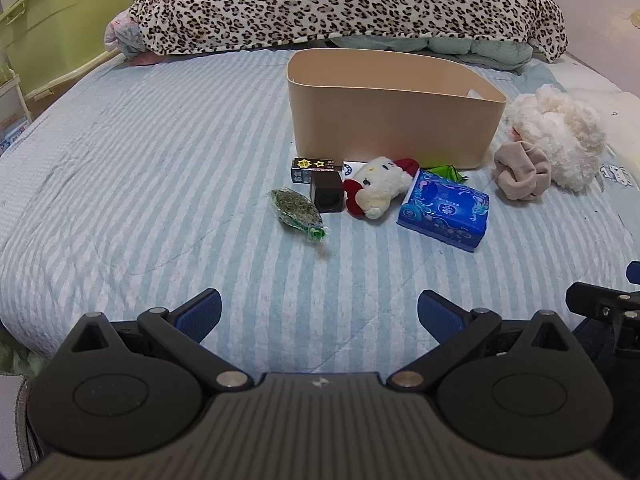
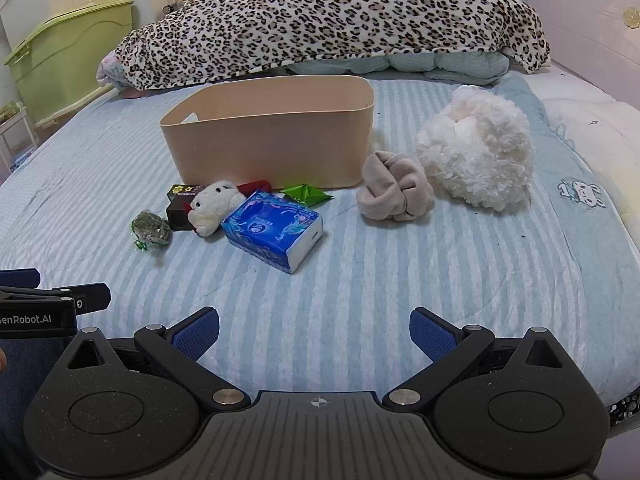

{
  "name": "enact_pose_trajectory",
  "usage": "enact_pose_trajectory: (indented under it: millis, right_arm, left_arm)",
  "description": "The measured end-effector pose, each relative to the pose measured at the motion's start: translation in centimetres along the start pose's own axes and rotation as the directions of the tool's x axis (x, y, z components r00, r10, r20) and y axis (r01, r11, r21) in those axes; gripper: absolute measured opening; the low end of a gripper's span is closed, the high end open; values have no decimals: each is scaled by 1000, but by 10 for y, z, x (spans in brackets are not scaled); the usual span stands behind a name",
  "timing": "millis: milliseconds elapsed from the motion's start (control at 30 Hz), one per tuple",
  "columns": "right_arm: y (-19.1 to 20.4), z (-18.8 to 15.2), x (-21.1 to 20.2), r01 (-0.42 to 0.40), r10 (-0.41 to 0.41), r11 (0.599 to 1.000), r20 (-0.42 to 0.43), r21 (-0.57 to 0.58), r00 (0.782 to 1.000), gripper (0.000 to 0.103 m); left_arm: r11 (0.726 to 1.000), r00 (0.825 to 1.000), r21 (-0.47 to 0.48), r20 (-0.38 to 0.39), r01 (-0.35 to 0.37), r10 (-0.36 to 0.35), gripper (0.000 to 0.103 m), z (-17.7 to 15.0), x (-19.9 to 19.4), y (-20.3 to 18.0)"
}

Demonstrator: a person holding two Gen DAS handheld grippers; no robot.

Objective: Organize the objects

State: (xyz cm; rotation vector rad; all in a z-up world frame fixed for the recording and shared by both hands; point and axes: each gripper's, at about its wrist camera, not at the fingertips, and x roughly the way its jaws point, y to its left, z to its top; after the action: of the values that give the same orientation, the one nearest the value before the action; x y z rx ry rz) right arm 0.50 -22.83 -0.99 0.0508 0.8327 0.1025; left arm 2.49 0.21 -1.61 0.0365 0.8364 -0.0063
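A beige bin [image 1: 394, 120] [image 2: 276, 140] stands on the striped bed. In front of it lie a blue tissue pack [image 1: 444, 210] [image 2: 272, 230], a white cat plush [image 1: 378, 190] [image 2: 214, 206], a dark cube [image 1: 327, 196] [image 2: 178, 216], a black star-printed box [image 1: 312, 166] [image 2: 184, 190], a green snack packet [image 1: 298, 210] [image 2: 151, 230], a green wrapper [image 1: 446, 172] [image 2: 306, 194], a beige cloth [image 1: 522, 174] [image 2: 394, 192] and a fluffy white toy [image 1: 560, 136] [image 2: 480, 148]. My left gripper [image 1: 320, 314] and right gripper [image 2: 314, 330] are open and empty, near the bed's front edge, well short of the objects.
A leopard-print blanket [image 1: 340, 4] [image 2: 328, 16] is heaped at the back of the bed. Green storage boxes [image 1: 68, 24] [image 2: 68, 52] stand to the left. The other gripper shows at each view's edge: the right one [image 1: 608, 308], the left one [image 2: 44, 300].
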Motion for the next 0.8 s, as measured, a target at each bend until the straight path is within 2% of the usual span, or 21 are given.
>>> enact_pose_trajectory:
  millis: [800]
  right_arm:
    - [-6,0,15,-5,5,1000,-18,-14,1000,103]
  left_arm:
    - [1000,1000,6,-20,-8,8,103,4,10,-1]
